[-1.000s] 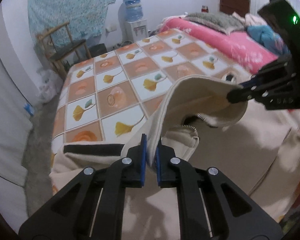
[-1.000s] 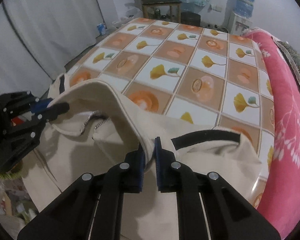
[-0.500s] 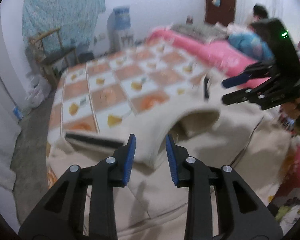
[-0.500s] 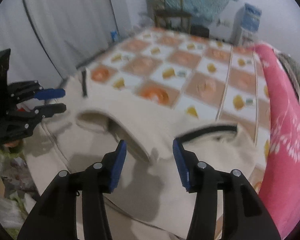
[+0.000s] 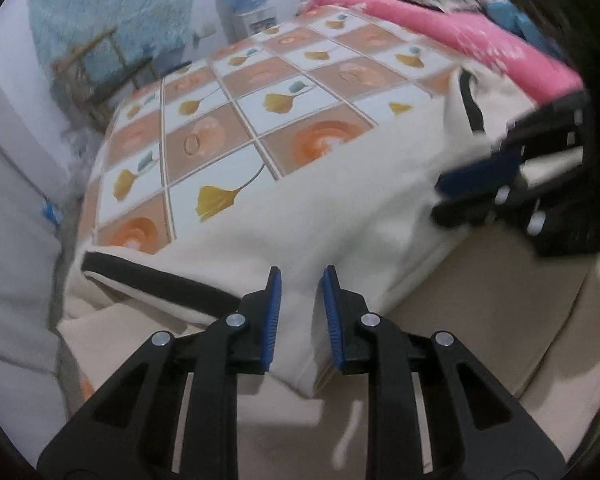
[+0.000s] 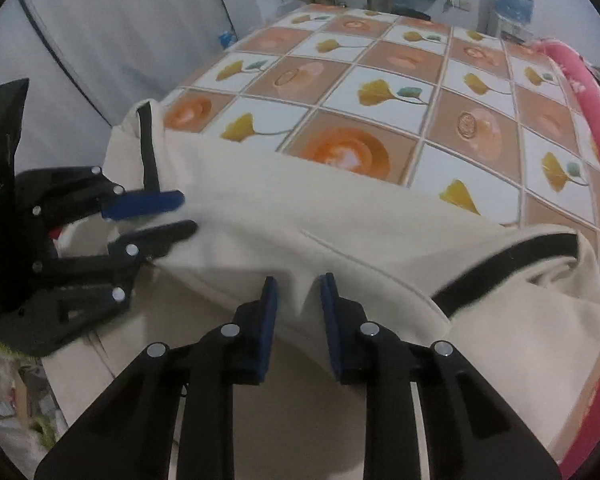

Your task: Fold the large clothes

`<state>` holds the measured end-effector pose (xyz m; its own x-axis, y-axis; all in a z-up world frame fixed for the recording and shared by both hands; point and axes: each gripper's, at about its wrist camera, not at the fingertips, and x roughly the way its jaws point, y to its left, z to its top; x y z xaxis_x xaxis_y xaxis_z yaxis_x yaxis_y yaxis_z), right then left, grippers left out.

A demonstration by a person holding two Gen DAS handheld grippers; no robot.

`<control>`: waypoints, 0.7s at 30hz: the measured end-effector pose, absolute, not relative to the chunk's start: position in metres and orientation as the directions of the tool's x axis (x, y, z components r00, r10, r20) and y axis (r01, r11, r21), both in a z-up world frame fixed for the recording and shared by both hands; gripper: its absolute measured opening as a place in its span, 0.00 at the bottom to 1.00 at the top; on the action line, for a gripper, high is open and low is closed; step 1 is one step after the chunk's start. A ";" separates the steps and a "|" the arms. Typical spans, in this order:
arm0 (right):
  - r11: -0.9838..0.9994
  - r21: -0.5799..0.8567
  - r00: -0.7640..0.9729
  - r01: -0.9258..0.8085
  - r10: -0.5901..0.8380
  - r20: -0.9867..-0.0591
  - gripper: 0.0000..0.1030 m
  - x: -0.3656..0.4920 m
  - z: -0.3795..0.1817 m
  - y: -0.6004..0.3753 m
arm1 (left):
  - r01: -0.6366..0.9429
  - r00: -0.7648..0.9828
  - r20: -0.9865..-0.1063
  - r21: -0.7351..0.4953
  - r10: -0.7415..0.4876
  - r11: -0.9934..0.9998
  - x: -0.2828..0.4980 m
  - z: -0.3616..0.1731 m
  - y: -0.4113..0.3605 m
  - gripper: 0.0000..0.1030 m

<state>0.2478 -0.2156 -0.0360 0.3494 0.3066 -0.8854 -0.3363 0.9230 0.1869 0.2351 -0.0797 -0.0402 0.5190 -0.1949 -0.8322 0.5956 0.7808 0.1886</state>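
1. The cream garment (image 5: 340,184) (some kind of big top with black strips at the cuffs, as far as I can tell) is spread over the near end of the table (image 5: 236,92), the one with the orange-and-ginkgo tile cloth. It lies doubled on itself: a folded upper layer sits on top of a lower layer that runs toward the camera.

2. Left gripper (image 5: 299,312): the jaws are parted a little and closing. A fabric ridge at the folded edge stands between the blue pads, but I can't see them pressing on it, so I'd call it not gripped right now.

3. Right gripper (image 6: 298,312): same story. A narrow gap, closing, with a small peak of cloth rising between the pads and no clear pinch. In the left wrist view it shows up blurry at the right edge, near the same folded edge.

4. Progress, my guess: one fold across the body looks done, since the top layer lies fairly flat with its edge running side to side between the two grippers. The sleeves with the black cuff strip (image 6: 508,264) still stick out at both sides, so they need tucking in, and at least one more fold seems left before it's a tidy bundle.

5. So roughly the early-middle of the job.
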 end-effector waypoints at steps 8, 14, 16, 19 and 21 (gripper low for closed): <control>0.945 0.204 0.422 -0.257 0.299 -0.856 0.22 0.229 -0.017 -0.241 | 0.594 0.486 -0.845 0.131 -0.224 0.794 0.230 -0.035 -0.063 0.21; 0.971 0.044 0.455 -0.235 0.150 -0.878 0.22 0.216 -0.034 -0.247 | 0.584 0.494 -0.843 0.140 -0.214 0.800 0.226 -0.040 -0.062 0.21; 0.978 0.039 0.460 -0.204 0.131 -0.878 0.23 0.210 -0.024 -0.248 | 0.571 0.495 -0.844 0.139 -0.205 0.809 0.221 -0.035 -0.060 0.27; 0.977 0.097 0.486 -0.189 0.179 -0.856 0.31 0.190 -0.003 -0.253 | 0.536 0.536 -0.817 0.137 -0.211 0.833 0.204 -0.018 -0.045 0.46; 0.979 0.110 0.510 -0.173 0.184 -0.840 0.42 0.172 0.009 -0.257 | 0.520 0.550 -0.800 0.104 -0.239 0.848 0.187 -0.005 -0.028 0.48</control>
